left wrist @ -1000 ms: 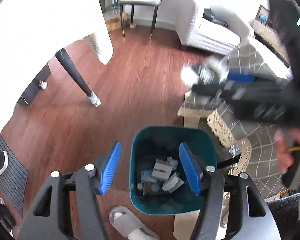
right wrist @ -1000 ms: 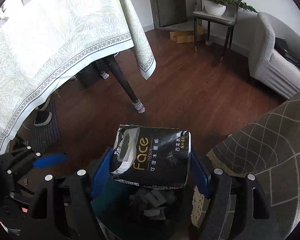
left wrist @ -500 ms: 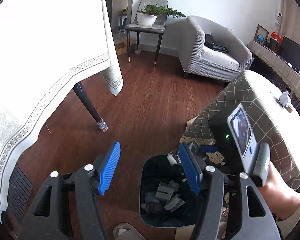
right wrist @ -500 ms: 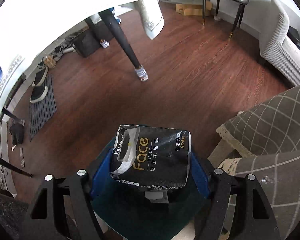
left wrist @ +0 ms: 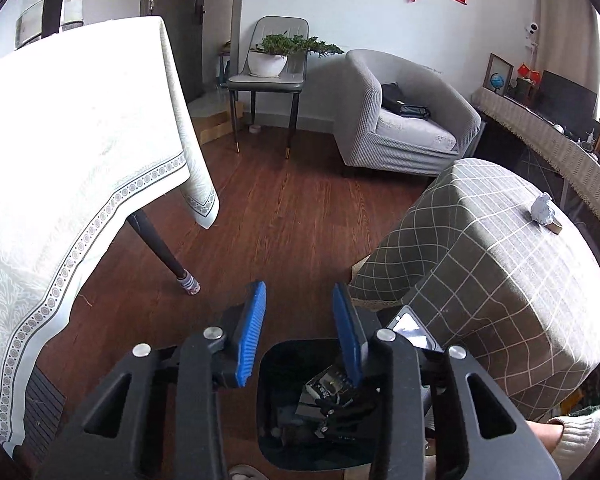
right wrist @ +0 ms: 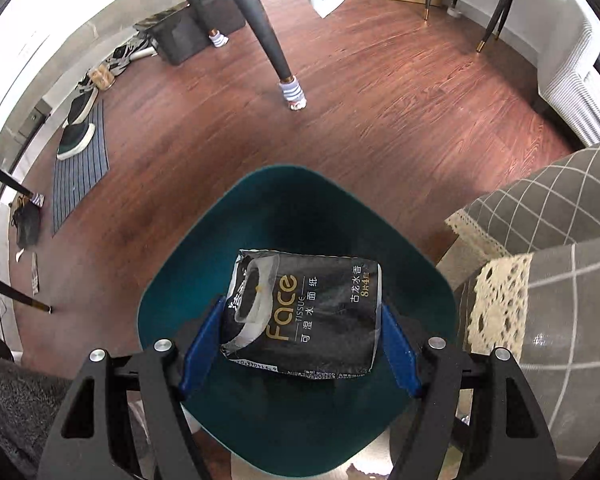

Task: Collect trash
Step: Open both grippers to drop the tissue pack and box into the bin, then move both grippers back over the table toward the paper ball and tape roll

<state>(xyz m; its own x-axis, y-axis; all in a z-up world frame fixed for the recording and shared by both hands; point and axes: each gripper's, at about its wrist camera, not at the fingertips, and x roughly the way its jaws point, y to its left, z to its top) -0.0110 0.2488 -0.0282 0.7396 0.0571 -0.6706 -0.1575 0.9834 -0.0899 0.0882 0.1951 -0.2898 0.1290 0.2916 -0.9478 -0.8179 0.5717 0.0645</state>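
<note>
My right claw [right wrist: 300,344] pinches the black tissue pack [right wrist: 304,312] over the teal bin's [right wrist: 180,276] middle, so drop it lower, then let go; my left claw [left wrist: 298,332], empty, is closing above.

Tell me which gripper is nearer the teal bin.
Right. The right gripper holds the tissue pack just over the teal bin; the left gripper, closing empty, is higher above it.

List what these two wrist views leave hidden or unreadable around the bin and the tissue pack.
- Bin floor, right wrist view: hidden by the tissue pack.
- Bin contents, left wrist view: too dark to identify.
- Crumpled white item on the checked cloth: too small to name.
- Bin's near rim: covered by gripper bodies.
</note>
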